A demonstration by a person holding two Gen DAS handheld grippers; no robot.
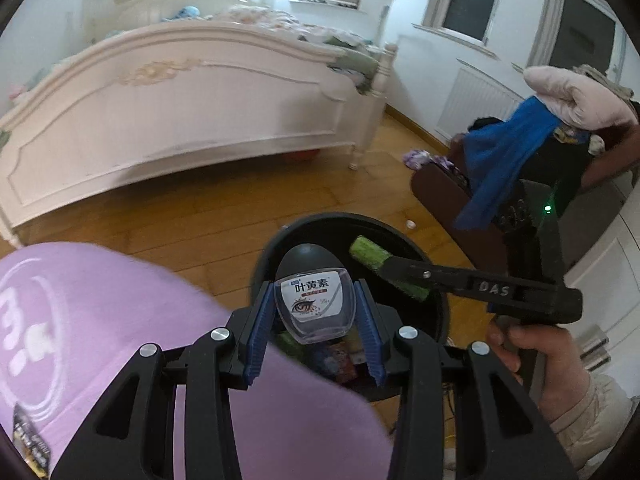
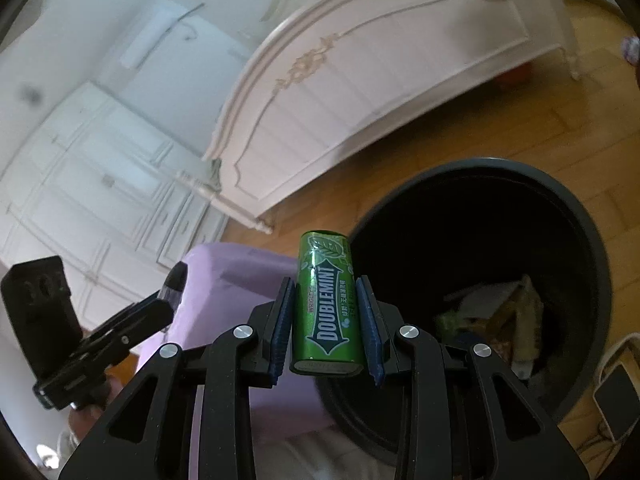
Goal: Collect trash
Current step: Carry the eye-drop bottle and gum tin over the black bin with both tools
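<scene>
While left gripper (image 1: 314,316) clamps an eye-drop bottle (image 1: 313,300) over the black bin (image 1: 434,280), right gripper (image 2: 326,312) pinches a Doublemint pack (image 2: 326,300). Only the right wrist view shows the paper trash (image 2: 496,312) deep in the bin.

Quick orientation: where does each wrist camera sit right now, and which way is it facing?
Left wrist: on the left gripper, facing the trash bin and bed; eye-drop bottle clamped; right gripper and hand visible.
Right wrist: on the right gripper, above the bin, holding the gum pack; left gripper visible.
Shared: bin, bed, purple cloth.
</scene>
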